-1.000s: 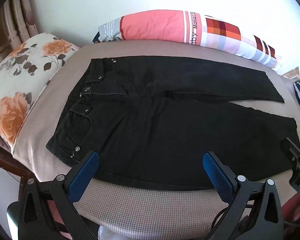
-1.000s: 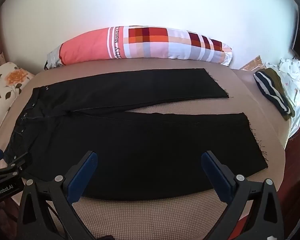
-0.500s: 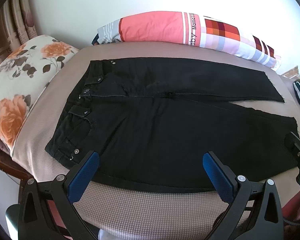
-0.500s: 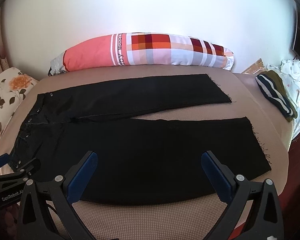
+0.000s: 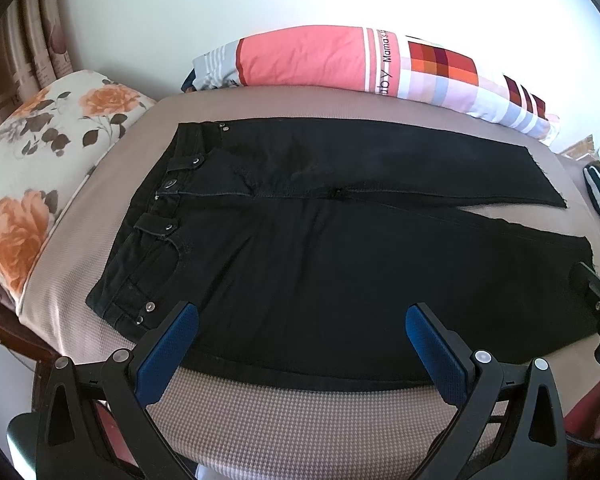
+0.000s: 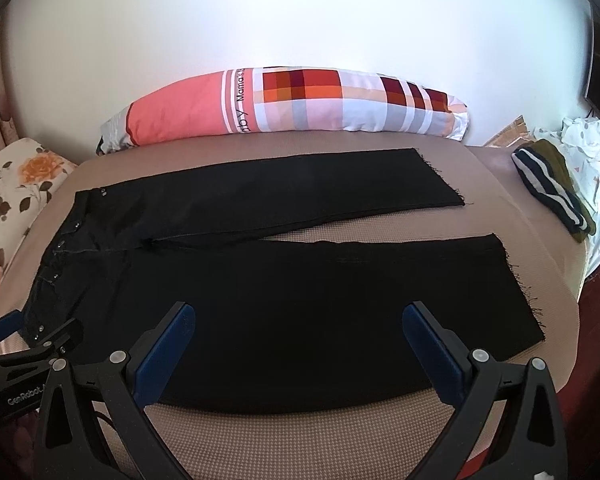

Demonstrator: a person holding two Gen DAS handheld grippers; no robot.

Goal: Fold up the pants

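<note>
Black pants point(image 5: 340, 248) spread flat on a tan bed cover point(image 5: 300, 424), front side up, waistband toward 9 o'clock, hems toward 3 o'clock. Legs parted in a narrow V: far leg point(image 6: 300, 188) running toward 1 o'clock in the right wrist view, near leg point(image 6: 340, 300) lying along the front edge of the bed. No fold visible anywhere; cloth smooth, frayed hems exposed. Judged as the very start: nothing done, all folds left, most likely leg over leg first, then hems brought to the waist. Left gripper point(image 5: 298, 322) hanging above the near edge at 6 o'clock, close to the waistband corner with its rivets point(image 5: 146, 312), blue pads point(image 5: 168, 354) spread wide, nothing between them, not touching cloth. Right gripper point(image 6: 298, 322) in a matching pose over the near leg, closer to the hem end, jaws likewise wide apart and empty. Each gripper also glimpsed at the edge of the other's view: the left at 8 o'clock by the waistband, the right at 3 o'clock by the near hem. Both tilted forward and down across the bed. Striped bolster point(image 6: 292, 108) against the wall at 12 o'clock, floral pillow point(image 5: 40, 168) at 9 o'clock, striped garment point(image 6: 552, 192) at 3 o'clock, well apart from the pants.
</note>
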